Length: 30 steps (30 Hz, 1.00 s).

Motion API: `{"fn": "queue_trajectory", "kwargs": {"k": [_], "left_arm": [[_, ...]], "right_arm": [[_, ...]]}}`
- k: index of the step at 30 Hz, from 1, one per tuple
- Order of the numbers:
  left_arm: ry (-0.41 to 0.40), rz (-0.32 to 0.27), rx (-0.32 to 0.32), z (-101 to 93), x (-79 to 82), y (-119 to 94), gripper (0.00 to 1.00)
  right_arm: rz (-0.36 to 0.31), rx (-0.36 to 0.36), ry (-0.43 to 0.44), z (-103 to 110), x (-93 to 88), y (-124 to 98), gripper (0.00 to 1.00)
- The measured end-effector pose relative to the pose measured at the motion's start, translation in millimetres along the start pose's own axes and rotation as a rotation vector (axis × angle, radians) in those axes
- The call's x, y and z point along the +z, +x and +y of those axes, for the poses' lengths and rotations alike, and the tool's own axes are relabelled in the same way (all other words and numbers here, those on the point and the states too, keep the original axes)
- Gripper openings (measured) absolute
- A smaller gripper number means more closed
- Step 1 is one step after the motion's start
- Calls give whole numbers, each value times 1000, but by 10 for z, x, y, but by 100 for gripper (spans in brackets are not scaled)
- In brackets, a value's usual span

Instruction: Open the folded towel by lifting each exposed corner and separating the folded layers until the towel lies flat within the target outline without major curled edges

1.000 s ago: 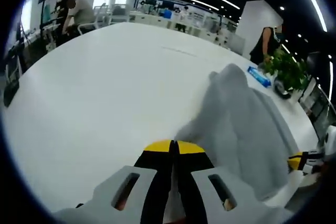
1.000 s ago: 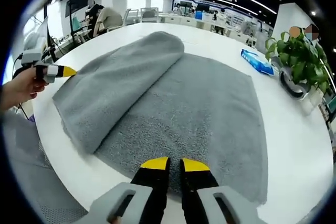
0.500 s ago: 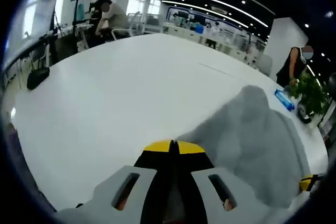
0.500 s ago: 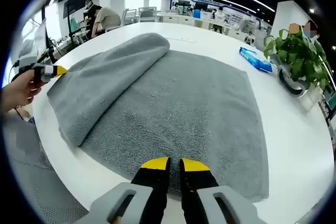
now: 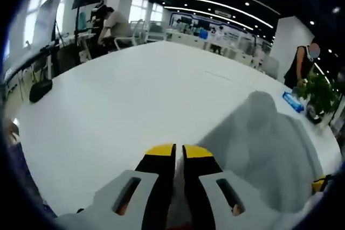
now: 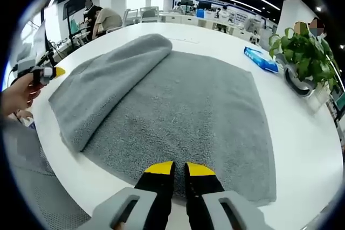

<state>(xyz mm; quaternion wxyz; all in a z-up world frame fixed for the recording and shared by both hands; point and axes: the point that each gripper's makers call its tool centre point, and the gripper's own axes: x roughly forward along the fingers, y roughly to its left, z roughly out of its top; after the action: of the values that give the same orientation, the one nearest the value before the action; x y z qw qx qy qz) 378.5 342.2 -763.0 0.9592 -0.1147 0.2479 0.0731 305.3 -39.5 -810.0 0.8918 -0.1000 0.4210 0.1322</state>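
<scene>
While the left gripper [image 6: 49, 72] shows at the far left of the right gripper view, held in a hand [image 6: 15, 96] with its yellow tips at the left edge of the towel [image 6: 178, 111], whether those tips pinch the cloth cannot be told from there; in the left gripper view that gripper's [image 5: 179, 151] own jaws stand almost together with a thin gap between them, and nothing can be seen held in it; the white table [image 5: 118, 106] spreads ahead of them, and the grey towel [image 5: 264, 154] lies to their right, humped up at its far end; in the right gripper view the towel lies on the table [image 6: 307, 133] mostly spread, with its left portion folded over onto the rest as a long rolled flap; the right gripper [image 6: 179, 169] hovers at the towel's near edge, jaws slightly parted and holding nothing; further right lie a blue packet [image 6: 260, 59] and a potted plant [image 6: 302, 57].
</scene>
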Motion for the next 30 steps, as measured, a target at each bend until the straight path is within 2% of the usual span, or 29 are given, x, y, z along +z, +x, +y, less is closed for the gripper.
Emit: {"fn": "queue_trajectory", "kwargs": {"k": [2,4,5,8,14,17,19,20,22,24,26,30], "left_arm": [[39,0,-44,-75,42,35,8],[46,2,-83,-148,80,83,18],[51,-11,-127,-227,126,121,20],[49,30,-221,-385,129,252,23],[109,79,-274,-462,95,421,23],[135,130,-299,-491,-9,458,22],[167,164,-305,-477,-93,477,18],[167,165,-305,-476,-105,480,16],[176,163,-312,-478,-104,456,7],[154,141,-315,-505,-36,408,4],[169,106,-327,-560,49,352,4],[275,26,-359,-702,204,231,3]], "right_arm": [[-1,-1,-3,-1,2,2,5],[-1,-2,2,-1,3,2,5],[-1,-2,3,-2,3,2,5],[-1,-1,4,-4,3,4,5],[-2,1,9,-4,2,0,5],[-3,-1,8,-10,4,3,5],[-3,-1,9,-12,5,3,5],[-3,-1,9,-13,6,4,5],[-3,-1,8,-16,6,6,5],[-3,-1,9,-16,6,6,5],[-3,0,12,-16,7,9,5],[-2,1,15,-12,7,11,5]]}}
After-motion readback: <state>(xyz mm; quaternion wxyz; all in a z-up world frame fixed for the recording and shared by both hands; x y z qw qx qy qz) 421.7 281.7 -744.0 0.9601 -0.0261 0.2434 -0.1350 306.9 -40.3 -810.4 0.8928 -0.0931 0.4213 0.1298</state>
